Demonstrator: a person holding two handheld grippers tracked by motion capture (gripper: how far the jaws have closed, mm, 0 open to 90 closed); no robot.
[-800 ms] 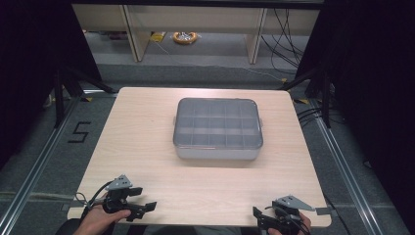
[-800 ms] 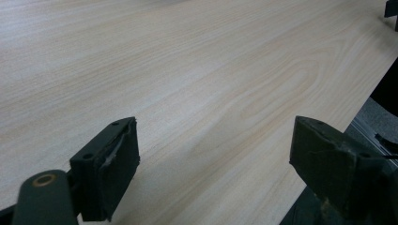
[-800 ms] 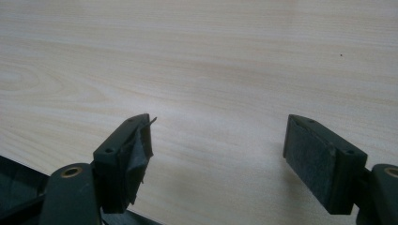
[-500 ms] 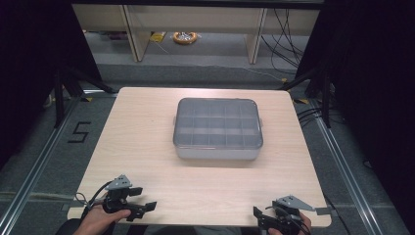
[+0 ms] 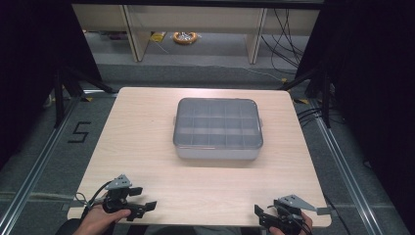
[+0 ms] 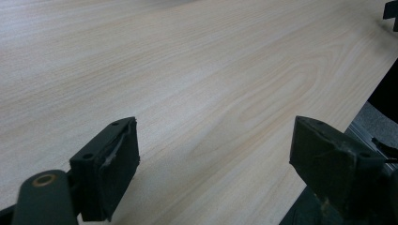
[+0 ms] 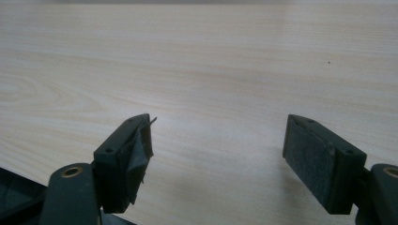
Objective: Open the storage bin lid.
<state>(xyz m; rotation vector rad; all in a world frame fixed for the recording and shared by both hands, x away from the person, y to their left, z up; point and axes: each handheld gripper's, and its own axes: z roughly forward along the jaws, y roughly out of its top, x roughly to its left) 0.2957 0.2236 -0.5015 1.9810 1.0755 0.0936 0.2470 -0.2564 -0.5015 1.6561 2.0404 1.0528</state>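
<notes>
- High view: wooden desk (image 5: 147, 147), with the grey lidded compartment box (image 5: 218, 128) at its centre, towards the far edge.
- Your left gripper (image 5: 139, 209) and right gripper (image 5: 266, 219) rest at the near corners, jaws spread, empty.
- Reach forward evenly, approaching the box's opposite sides.

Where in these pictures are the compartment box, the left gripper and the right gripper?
compartment box (image 5: 218, 128), high view, middle of its clear lid.
left gripper (image 5: 145, 209), high view, midway between its open fingers.
right gripper (image 7: 218, 159), right gripper view, the gap midway between its open fingers.
</notes>
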